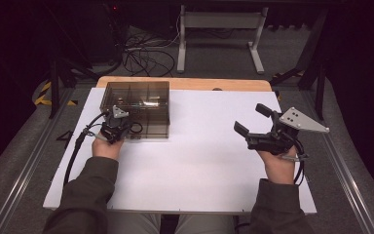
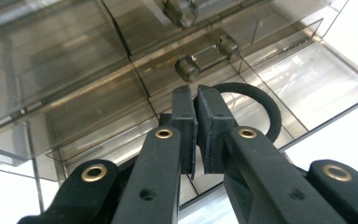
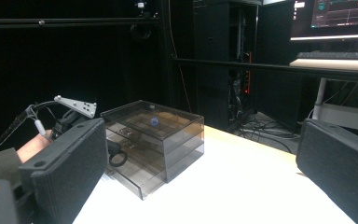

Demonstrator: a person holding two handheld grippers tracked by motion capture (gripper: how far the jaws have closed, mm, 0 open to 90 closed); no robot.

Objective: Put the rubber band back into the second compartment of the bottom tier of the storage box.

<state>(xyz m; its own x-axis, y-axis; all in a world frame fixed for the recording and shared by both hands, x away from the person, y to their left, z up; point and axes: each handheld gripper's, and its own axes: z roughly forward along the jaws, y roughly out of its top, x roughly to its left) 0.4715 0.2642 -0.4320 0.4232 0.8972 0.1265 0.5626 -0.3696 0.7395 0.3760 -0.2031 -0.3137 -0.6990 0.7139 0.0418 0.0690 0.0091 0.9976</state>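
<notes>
One smoky, see-through drawer box [image 1: 143, 105] sits on the white table [image 1: 195, 165], and every place here is given from that box. Its lowest drawer [image 2: 261, 107] is pulled out a little toward you. One black ring [image 2: 268, 112], like a hair band, hangs over that open drawer. Your left gripper [image 2: 196, 100] is right at the box's front, its jaws clenched on the ring. Your right gripper [image 1: 253, 122] is well to the right of the box, above bare table, jaws spread wide with nothing between them.

The left gripper view looks into the box from close up: thin dividers split the drawers into compartments, and two small drawer knobs [image 2: 187, 68] show. The compartments look bare, though glare hides parts. The right gripper view shows the box from the side, with the ring [image 3: 117, 160] dangling at its front.
</notes>
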